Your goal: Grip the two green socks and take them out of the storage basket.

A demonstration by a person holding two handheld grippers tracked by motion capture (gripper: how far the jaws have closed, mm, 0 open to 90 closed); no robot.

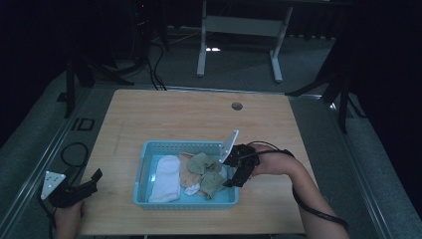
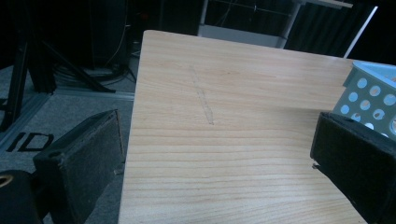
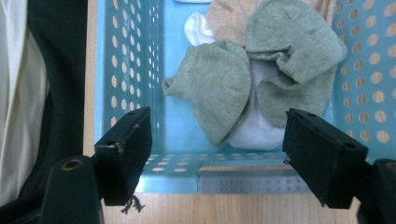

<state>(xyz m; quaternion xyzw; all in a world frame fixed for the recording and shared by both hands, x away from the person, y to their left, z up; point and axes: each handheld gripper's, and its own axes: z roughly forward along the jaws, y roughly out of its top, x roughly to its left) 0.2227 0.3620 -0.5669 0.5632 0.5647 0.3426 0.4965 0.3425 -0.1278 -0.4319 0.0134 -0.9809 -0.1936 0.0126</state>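
The right gripper (image 1: 234, 177) hangs over the right end of a light blue perforated basket (image 1: 144, 164), its two black jaws spread wide with nothing between the pads. In the right gripper view the gripper (image 3: 217, 140) looks straight down past the basket's near wall (image 3: 210, 161) onto a heap of socks. Two sage-green socks (image 3: 219, 84) lie crumpled on top, soft ribbed knit, one folded over into a rounded hump, the other (image 3: 299, 56) curled beside it and touching it. A white sock (image 3: 254, 130) peeks out from under them, and a peach-coloured one (image 3: 229, 18) lies just behind. In the high view a larger white sock (image 1: 166, 177) lies flat along the basket's left half, apart from the heap. The basket stands on a pale wooden table (image 1: 189, 114), near its front edge. At the table's front left corner the left gripper (image 1: 82, 189) rests in the person's hand, jaws also wide, the bare tabletop (image 2: 224, 140) between them.
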